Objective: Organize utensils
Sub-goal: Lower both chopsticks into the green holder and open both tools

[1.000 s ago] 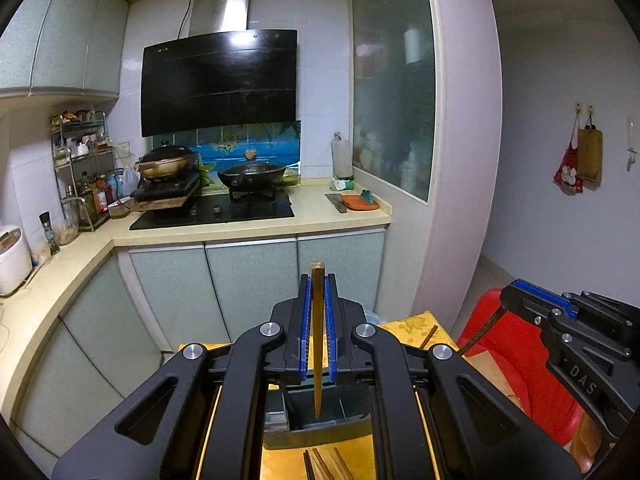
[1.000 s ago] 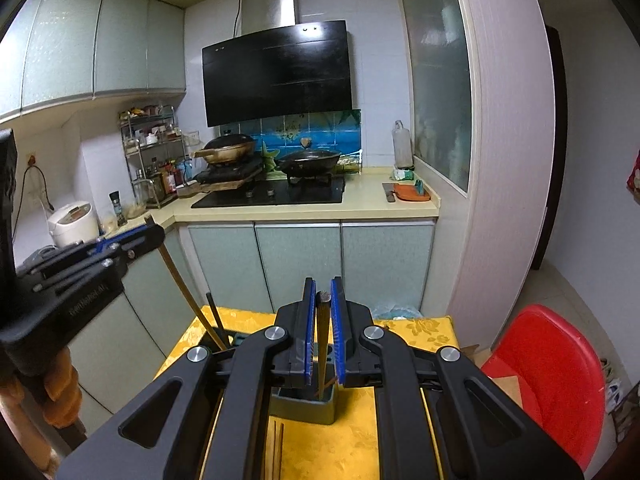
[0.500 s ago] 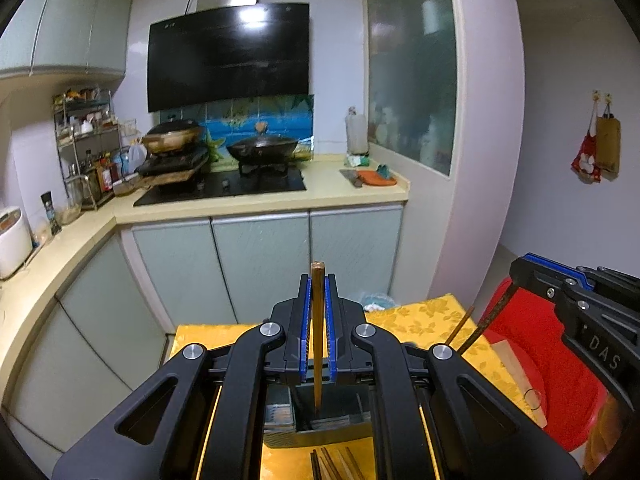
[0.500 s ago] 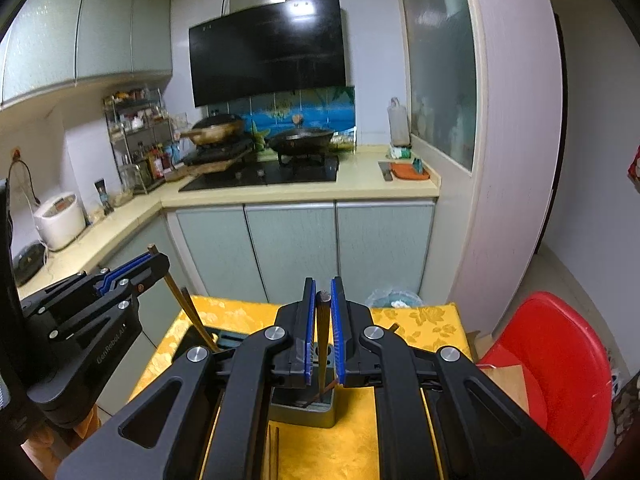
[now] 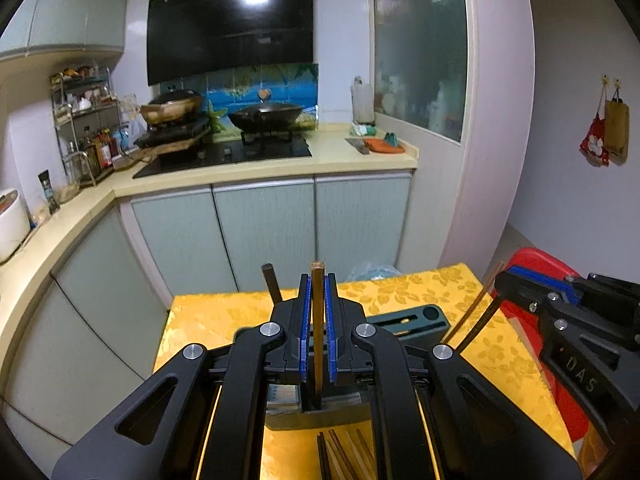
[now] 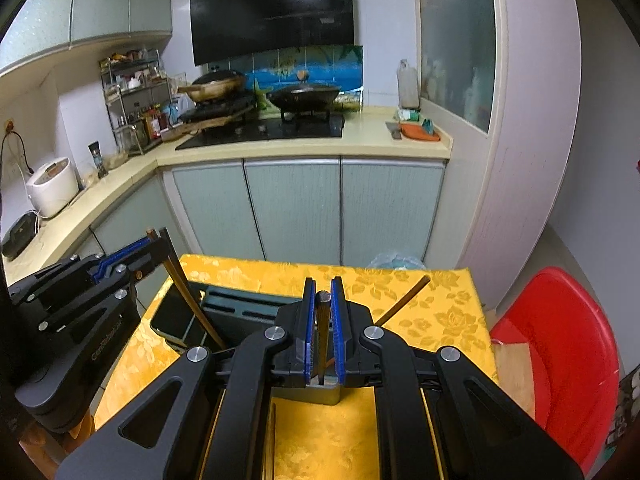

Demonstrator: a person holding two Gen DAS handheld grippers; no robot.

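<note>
Both grippers clamp a chopstick: left gripper and right gripper above the holder near the table's far-left corner; stick tips hidden behind the jaws

Pale green cabinets under a cream counter; black range hood above.

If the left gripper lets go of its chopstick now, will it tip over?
Probably it leans. The chopstick is thin, stiff and tall beside the holder, so it should fall against the rim. The left gripper grips it upright.
</note>
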